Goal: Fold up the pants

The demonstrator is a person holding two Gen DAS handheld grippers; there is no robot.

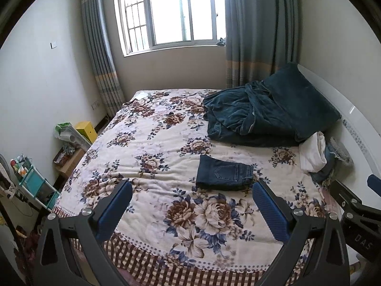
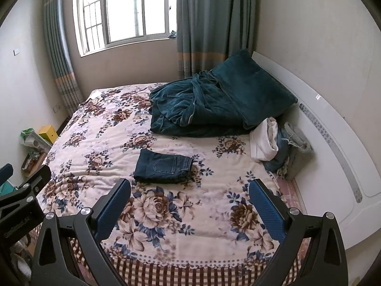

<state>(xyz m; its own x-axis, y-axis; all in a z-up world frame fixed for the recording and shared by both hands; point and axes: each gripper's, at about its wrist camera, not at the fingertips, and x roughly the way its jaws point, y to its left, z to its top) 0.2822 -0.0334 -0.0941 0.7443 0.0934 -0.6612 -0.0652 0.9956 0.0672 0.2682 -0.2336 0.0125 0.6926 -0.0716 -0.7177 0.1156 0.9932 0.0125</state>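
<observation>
Dark blue jeans (image 1: 223,173) lie beyond the blue-padded jaws. The bedspread (image 1: 152,143) is cream with brown-and-blue flowers. The blanket (image 2: 214,104) is teal.

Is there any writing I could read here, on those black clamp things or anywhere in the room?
"DAS": pale letters, seen sideways, on the black body of the right gripper, at the edge of the left wrist view.
Left gripper: a pale line of print along its black body, too blurred to read.
Folded jeans, floral bedspread, boxes by the wall: no readable text.
</observation>
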